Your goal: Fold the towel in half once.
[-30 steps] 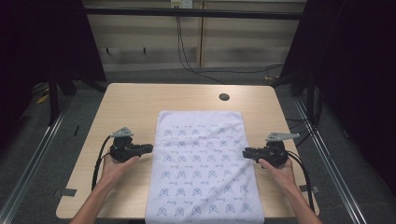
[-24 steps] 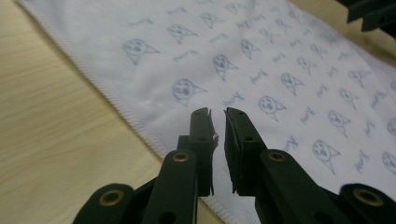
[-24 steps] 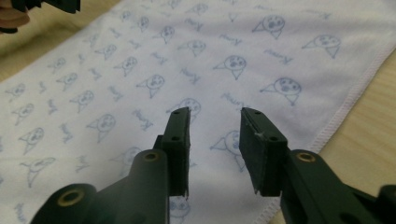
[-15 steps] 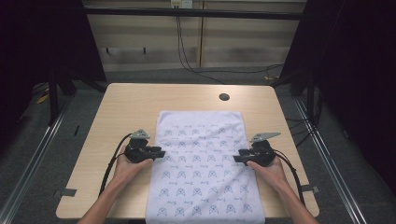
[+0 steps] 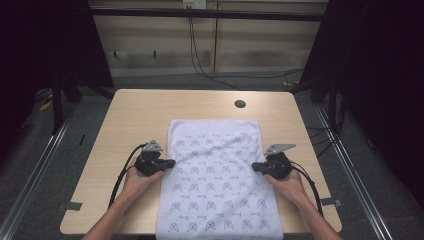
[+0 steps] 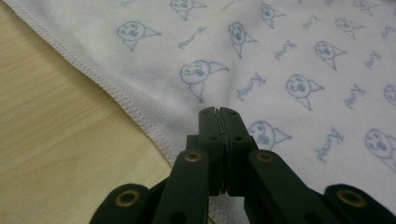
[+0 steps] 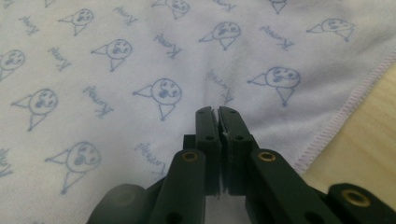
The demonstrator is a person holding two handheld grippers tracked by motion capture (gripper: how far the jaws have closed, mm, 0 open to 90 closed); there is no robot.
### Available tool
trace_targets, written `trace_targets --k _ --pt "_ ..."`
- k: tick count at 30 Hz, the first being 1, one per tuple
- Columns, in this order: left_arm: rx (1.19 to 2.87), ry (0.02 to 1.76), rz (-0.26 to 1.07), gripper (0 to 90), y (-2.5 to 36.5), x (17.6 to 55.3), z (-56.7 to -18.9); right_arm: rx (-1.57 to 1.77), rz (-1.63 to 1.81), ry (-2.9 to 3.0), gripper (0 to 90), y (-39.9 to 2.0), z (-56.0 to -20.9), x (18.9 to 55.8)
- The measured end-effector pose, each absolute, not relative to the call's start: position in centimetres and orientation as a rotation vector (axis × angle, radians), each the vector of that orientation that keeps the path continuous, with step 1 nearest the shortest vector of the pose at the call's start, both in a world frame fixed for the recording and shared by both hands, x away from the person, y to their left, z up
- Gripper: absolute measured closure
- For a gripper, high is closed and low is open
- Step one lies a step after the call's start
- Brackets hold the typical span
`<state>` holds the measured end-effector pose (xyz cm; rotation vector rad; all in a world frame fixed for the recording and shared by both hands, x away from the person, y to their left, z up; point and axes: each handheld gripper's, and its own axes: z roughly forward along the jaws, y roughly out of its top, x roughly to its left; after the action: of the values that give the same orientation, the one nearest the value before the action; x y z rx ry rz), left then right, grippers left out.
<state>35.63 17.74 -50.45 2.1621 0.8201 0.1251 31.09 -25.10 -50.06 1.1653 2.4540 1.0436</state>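
Observation:
A white towel (image 5: pixel 215 200) printed with small blue faces lies flat along the middle of the wooden table (image 5: pixel 135 115), its near end hanging over the front edge. My left gripper (image 5: pixel 172 162) sits at the towel's left hem, and its jaws have just been closing; they now pinch the cloth (image 6: pixel 261 56) by the stitched hem (image 6: pixel 116 95), tips together (image 6: pixel 218 111). My right gripper (image 5: pixel 254 166) mirrors it at the right hem. Its jaws have also just closed, tips (image 7: pixel 218 109) meeting over a small fold of cloth (image 7: pixel 140 60). Light creases run across the towel between the two grips.
A small dark round hole (image 5: pixel 240 104) is in the tabletop beyond the towel. Bare wood lies on both sides of the towel. Black cables trail from each gripper toward the front edge. Dark floor and metal frame rails surround the table.
Both hands have moved inward from the bare wood to the towel's side hems and sunk slightly. The jaws of each gripper have closed onto the cloth, which now shows creases.

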Motion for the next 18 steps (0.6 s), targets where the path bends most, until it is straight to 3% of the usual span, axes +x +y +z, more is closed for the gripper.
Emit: trace_targets --k 18 --pt "2.225 0.743 -0.144 89.1 20.1 27.0 -49.8 1.074 1.117 2.658 88.1 -25.2 -49.6 22.2"
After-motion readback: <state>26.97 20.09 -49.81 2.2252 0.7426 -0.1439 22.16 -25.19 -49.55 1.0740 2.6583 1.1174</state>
